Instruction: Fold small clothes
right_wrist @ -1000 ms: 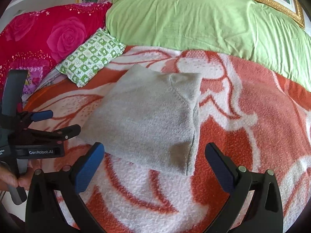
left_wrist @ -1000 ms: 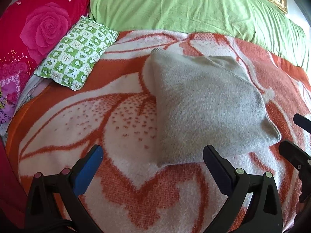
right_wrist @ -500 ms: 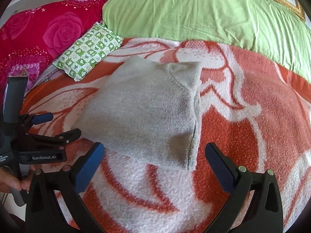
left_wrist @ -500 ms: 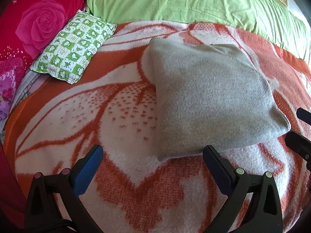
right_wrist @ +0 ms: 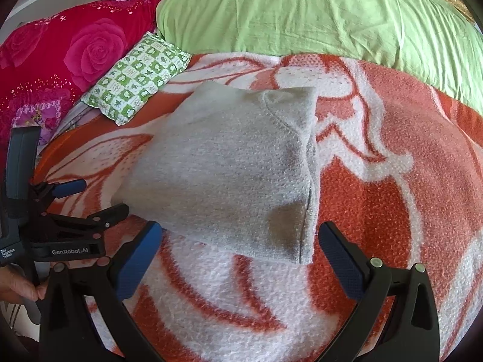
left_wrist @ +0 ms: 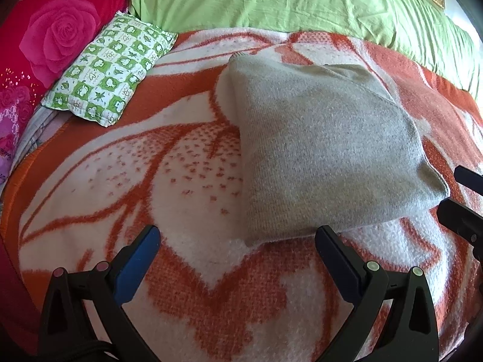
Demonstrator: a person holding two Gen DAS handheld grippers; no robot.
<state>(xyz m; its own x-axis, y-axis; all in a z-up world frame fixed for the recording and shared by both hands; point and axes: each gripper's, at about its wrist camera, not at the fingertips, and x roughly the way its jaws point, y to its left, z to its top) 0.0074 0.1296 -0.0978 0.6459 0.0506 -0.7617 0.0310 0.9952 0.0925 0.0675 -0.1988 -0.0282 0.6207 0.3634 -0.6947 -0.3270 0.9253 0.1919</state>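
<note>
Black two-finger grippers, blue-padded, nearest the viewer: left gripper (left_wrist: 238, 252) and right gripper (right_wrist: 240, 246), each with jaws spread wide and holding nothing, poised just short of the near hem.

Orange-and-white floral blanket (left_wrist: 181, 181), plush, covering the bed; serves as the folding surface.

Grey knitted garment (left_wrist: 326, 150), folded to a compact rectangle, lying flat on the blanket between and just beyond the two grippers. Compared with a second ago it fills more of both wrist views, so both tools have closed in on its near edge. Likely meaning: either one more fold or a final tidy; the piece looks largely done.

Green-and-white patterned small pillow (left_wrist: 111, 69), beyond, to the left, apart from the garment.

Red rose-print pillow (left_wrist: 57, 39), far left.

Lime-green duvet (left_wrist: 286, 3), farthest back.
</note>
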